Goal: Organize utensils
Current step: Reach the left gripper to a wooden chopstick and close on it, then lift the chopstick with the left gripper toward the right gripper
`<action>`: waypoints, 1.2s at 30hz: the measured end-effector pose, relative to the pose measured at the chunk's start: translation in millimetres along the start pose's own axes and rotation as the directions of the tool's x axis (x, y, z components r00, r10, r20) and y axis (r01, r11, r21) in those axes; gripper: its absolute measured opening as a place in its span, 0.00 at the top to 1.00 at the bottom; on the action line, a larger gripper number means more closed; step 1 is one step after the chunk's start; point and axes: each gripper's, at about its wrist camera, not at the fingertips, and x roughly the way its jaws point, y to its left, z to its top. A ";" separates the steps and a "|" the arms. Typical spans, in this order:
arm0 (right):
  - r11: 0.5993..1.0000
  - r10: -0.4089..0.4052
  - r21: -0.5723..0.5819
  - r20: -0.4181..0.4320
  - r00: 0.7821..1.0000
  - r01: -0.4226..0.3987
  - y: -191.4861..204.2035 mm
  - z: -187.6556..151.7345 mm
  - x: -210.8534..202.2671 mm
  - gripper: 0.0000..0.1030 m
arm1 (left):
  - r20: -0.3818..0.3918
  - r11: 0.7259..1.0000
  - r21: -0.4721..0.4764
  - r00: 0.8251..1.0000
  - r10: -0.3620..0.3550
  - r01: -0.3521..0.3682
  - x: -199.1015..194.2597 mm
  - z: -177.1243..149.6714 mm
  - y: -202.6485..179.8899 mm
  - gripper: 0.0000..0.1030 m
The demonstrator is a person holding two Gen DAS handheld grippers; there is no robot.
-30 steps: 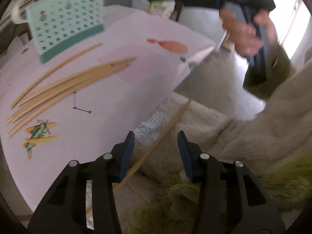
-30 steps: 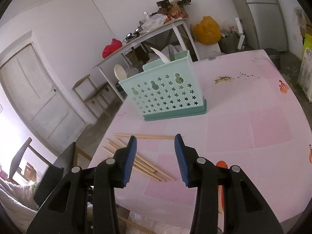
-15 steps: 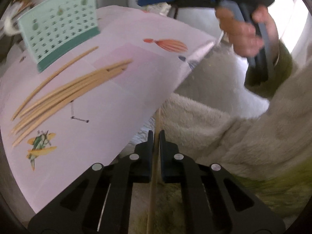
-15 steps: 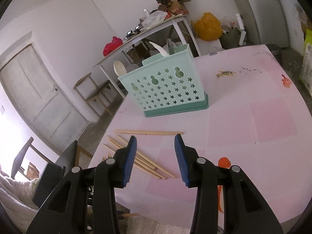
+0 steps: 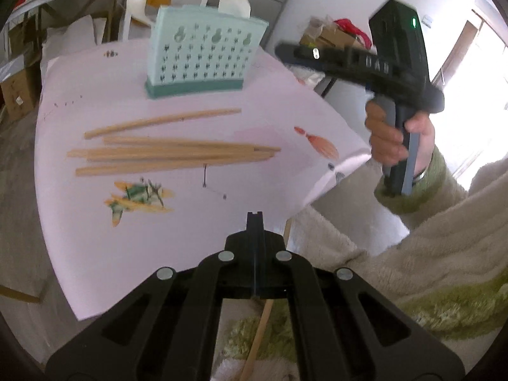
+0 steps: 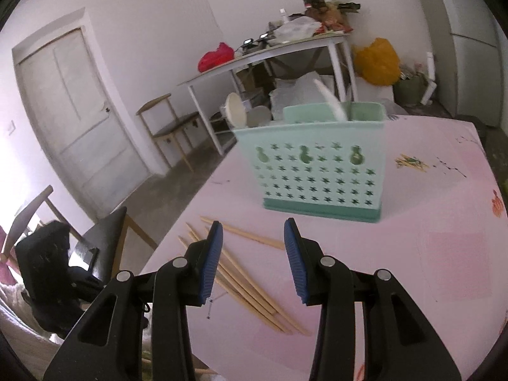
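Left wrist view: left gripper (image 5: 255, 219) clamped on one chopstick (image 5: 258, 336); holder (image 5: 203, 60) at 12 o'clock. Right gripper (image 6: 253, 254) apart, empty. Advice: carry the stick tip-down into the holder.

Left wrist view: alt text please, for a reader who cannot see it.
The left gripper is shut on a thin wooden chopstick above the edge of a pink-covered table. Five more wooden chopsticks lie before a mint-green perforated utensil holder; a hand holds the right gripper's handle.
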 end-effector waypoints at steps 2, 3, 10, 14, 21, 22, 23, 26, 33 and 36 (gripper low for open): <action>1.000 0.010 -0.006 -0.006 1.000 -0.010 4.9 0.8 2.2 0.62 | -0.048 1.000 0.000 0.999 -0.017 0.017 8.7 -4.1 -1.0 1.00; 1.000 0.011 -0.009 -0.010 1.000 -0.011 7.1 0.3 2.9 0.62 | -0.079 1.000 -0.001 0.996 -0.031 0.031 17.1 -5.5 -1.9 0.99; 1.000 -0.003 0.013 -0.025 1.000 0.003 10.9 -6.4 -0.7 0.62 | -0.277 0.995 -0.023 0.956 -0.098 0.095 73.8 -8.0 -3.4 0.74; 0.999 -0.008 0.050 -0.018 1.000 0.009 6.6 -11.9 -8.9 0.62 | -0.340 0.997 0.012 0.938 -0.070 0.079 98.5 -6.9 -12.3 0.78; 0.998 -0.017 0.060 0.001 1.000 0.017 4.4 -17.3 -22.1 0.62 | -0.410 0.985 0.004 0.899 -0.153 0.170 101.8 -12.2 -36.1 0.95; 0.998 -0.017 0.059 0.005 1.000 0.016 4.2 -17.1 -23.7 0.62 | -0.417 0.982 0.005 0.893 -0.167 0.186 97.8 -13.8 -40.2 0.95; 0.998 -0.017 0.059 0.007 1.000 0.016 4.1 -16.4 -24.0 0.62 | -0.419 0.980 0.015 0.891 -0.175 0.199 92.4 -15.5 -44.5 0.95; 0.998 -0.015 0.056 0.015 1.000 0.014 2.9 -14.1 -24.3 0.62 | -0.398 0.969 0.022 0.891 -0.218 0.246 74.1 -14.6 -51.1 0.95; 1.000 -0.013 0.025 0.030 0.999 0.013 8.2 -5.2 -19.2 0.62 | -0.294 0.970 -0.044 0.925 -0.242 0.239 32.9 -16.0 -36.4 0.95; 1.000 -0.026 0.001 0.039 0.999 0.026 11.6 0.5 -15.6 0.62 | -0.180 0.967 -0.126 0.954 -0.240 0.220 11.2 -8.8 -15.4 0.95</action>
